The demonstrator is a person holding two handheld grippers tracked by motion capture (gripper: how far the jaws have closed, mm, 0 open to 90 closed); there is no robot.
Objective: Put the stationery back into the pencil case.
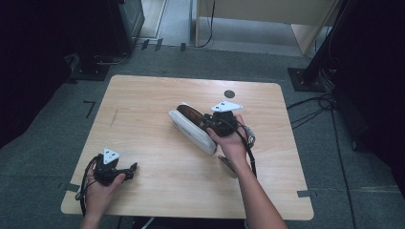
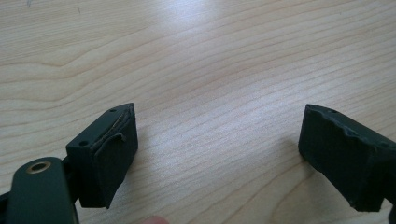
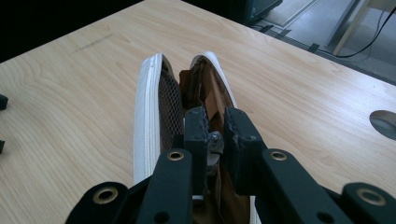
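Note:
A white zip case (image 1: 191, 130) lies open and slanted on the middle of the wooden table (image 1: 143, 100), showing a brown lining and a mesh pocket (image 3: 169, 105). My right gripper (image 1: 209, 124) sits at the case's near right end, and in the right gripper view its jaws (image 3: 215, 120) are shut on a small metal piece that looks like the zip pull (image 3: 215, 138). My left gripper (image 1: 130, 168) rests low at the table's near left corner. Its jaws (image 2: 217, 135) stand wide open over bare wood with nothing between them.
A round dark cable hole (image 1: 229, 94) is set in the table behind the case. Black stand bases (image 1: 305, 78) and cables (image 1: 315, 107) lie on the grey floor to the right. More dark equipment (image 1: 102, 57) stands at the back left.

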